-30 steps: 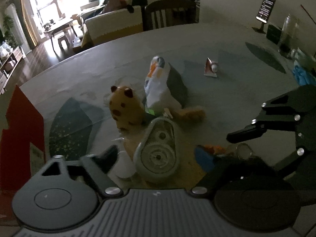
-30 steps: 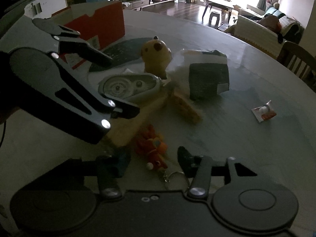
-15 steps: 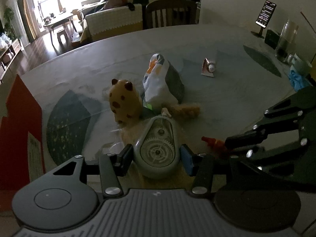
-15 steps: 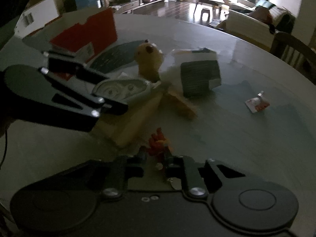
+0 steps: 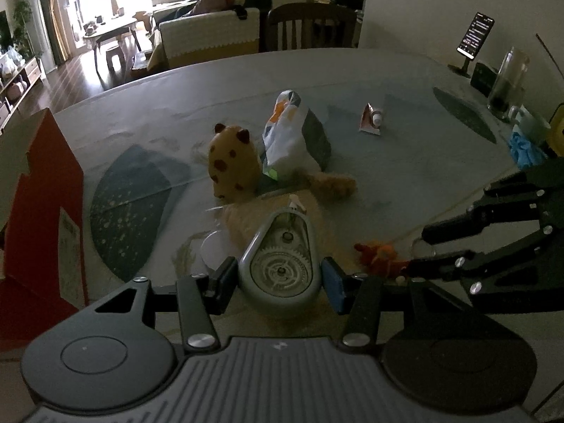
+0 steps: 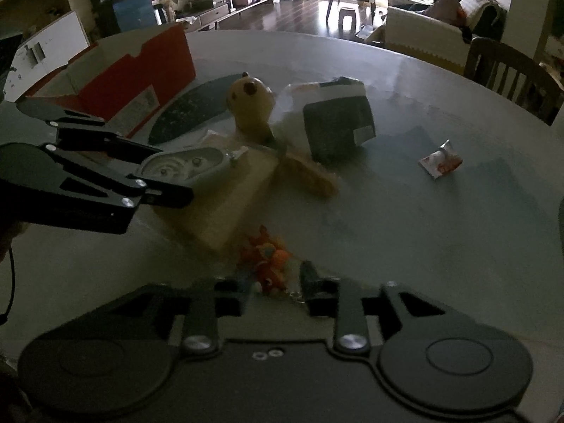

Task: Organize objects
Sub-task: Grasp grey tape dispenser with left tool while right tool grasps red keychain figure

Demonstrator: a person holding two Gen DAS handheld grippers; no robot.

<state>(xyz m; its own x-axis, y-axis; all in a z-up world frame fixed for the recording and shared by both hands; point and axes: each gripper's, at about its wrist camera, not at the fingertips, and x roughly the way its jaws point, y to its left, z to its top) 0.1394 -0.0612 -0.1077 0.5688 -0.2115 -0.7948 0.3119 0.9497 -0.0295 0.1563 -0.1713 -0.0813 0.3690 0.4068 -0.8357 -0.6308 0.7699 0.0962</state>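
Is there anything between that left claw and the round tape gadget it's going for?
Nothing visible. The left gripper already has its fingers on either side of the tape dispenser, with no object between pads and casing. The yellow plush toy sits beyond it.

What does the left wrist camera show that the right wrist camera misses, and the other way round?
Only the left view shows the phone on its stand, the glass jar and the blue cloth. Only the right view shows the open inside of the red box and the cabinets behind it. Both show the tape dispenser between the left claw's fingers, the orange keychain toy at the right claw, the spotted plush and the snack bag.
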